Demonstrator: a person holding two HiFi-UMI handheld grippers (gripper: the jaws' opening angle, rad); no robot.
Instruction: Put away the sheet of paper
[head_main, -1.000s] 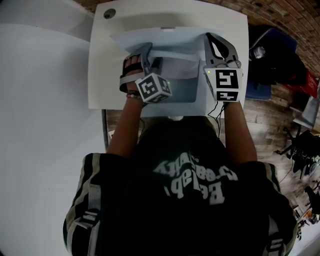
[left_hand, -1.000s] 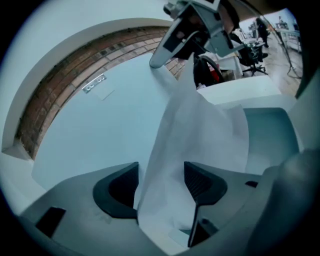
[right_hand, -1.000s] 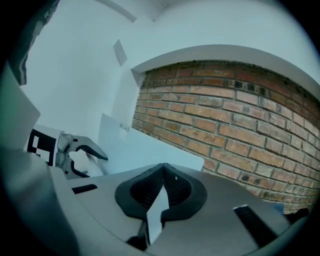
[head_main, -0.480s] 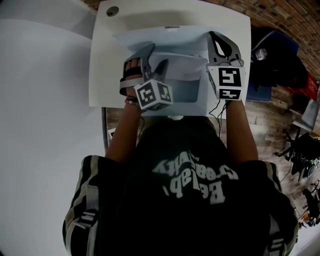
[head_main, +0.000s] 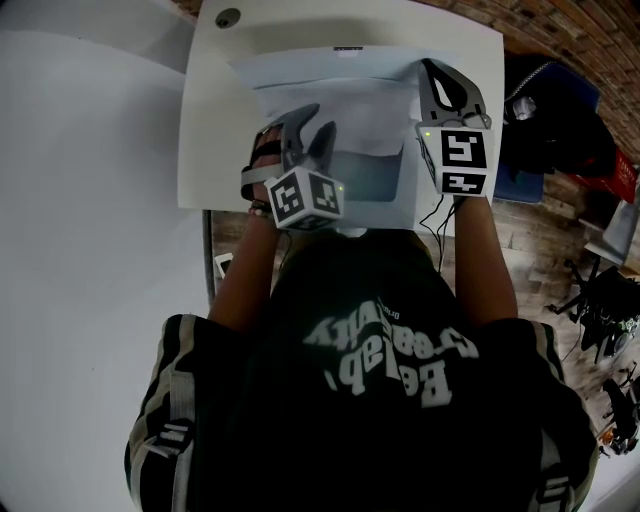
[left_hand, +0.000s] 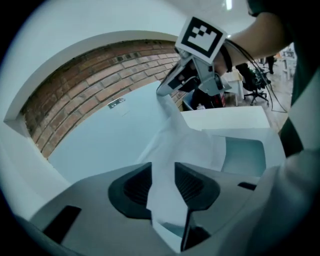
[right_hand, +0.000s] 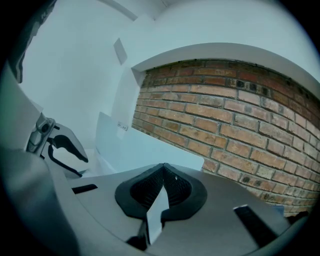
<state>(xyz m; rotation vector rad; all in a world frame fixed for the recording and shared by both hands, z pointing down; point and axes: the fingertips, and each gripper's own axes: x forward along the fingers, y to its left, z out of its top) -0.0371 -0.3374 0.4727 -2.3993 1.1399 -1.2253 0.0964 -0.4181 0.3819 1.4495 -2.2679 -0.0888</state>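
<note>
A white sheet of paper is raised over a pale blue folder on the white table. My right gripper is shut on the sheet's right edge; a thin white strip shows pinched between its pads. My left gripper is at the sheet's near left part. The paper runs through the gap between its two pads, and its jaws are closing, with space still showing between them. From the left gripper view, the right gripper holds the sheet's far top corner.
A grey-blue panel lies under the sheet near the table's front edge. A round grommet sits at the table's far left corner. Dark bags lie on the floor to the right. A brick wall stands beyond the table.
The left gripper's jaws spread wide, then narrowed round the sheet as it shifted right and forward. The sheet now stands higher and farther back. The right gripper has barely moved.
</note>
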